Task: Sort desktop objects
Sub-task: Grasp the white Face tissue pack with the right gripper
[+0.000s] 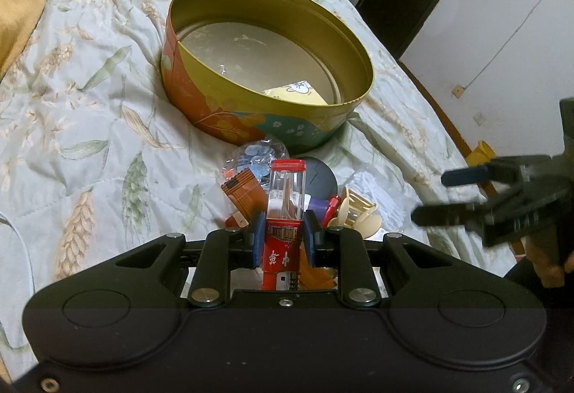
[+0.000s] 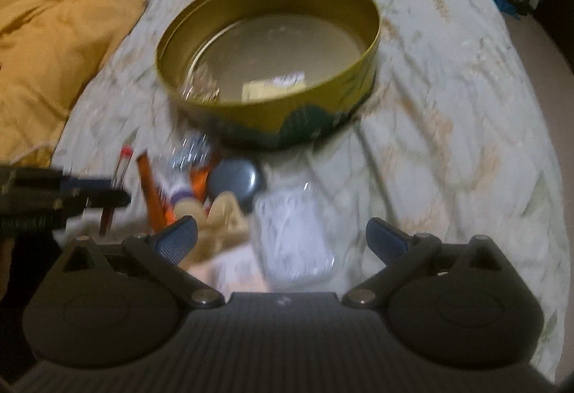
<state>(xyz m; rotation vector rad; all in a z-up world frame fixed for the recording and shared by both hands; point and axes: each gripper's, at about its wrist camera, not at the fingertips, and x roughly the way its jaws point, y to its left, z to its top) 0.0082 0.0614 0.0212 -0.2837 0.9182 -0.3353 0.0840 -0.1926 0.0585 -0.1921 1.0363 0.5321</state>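
Note:
My left gripper is shut on a red and clear tube-shaped container, held upright above a pile of small objects. A round gold tin stands open beyond the pile, with a yellow card inside. My right gripper is open and empty, just above a clear plastic packet beside the pile. The right view is blurred. The tin lies ahead of it. The right gripper also shows at the right edge of the left wrist view, and the left gripper at the left edge of the right wrist view.
A leaf-patterned quilt covers the bed. A dark round disc, an orange box, a bag of blue pieces and cream round items lie in the pile. An orange blanket is heaped at the left.

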